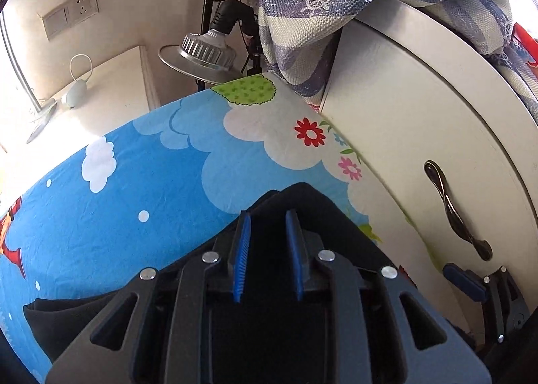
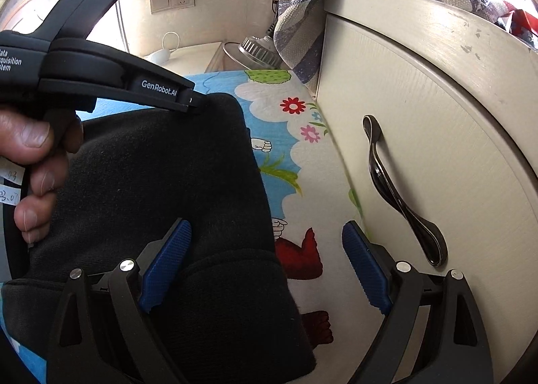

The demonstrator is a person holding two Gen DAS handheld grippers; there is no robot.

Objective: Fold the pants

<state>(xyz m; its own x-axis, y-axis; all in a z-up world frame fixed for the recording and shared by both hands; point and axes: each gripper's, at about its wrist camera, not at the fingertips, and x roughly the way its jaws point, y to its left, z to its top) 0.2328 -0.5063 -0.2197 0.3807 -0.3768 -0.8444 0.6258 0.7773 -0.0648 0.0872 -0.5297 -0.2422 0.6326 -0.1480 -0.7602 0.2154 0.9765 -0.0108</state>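
Observation:
Black pants [image 2: 161, 182] lie folded on a blue cartoon-print sheet [image 1: 101, 232]; they also show in the left wrist view [image 1: 302, 202]. My left gripper [image 1: 268, 232] hovers over the pants' far end, its blue pads a small gap apart with nothing visibly between them. In the right wrist view the left gripper's [image 2: 193, 103] tip touches the pants' far corner. My right gripper [image 2: 265, 266] is wide open, its left pad [image 2: 168, 263] resting on the pants' near cuff, its right pad [image 2: 366, 269] over the sheet. The right gripper also shows in the left wrist view [image 1: 470, 283].
A cream cabinet door [image 2: 420, 114] with a dark metal handle [image 2: 400, 195] stands close on the right. A striped cloth [image 1: 319, 13] hangs over its top. A lamp [image 1: 201, 50] on a stand and a white bedside unit [image 1: 111, 88] are behind the bed.

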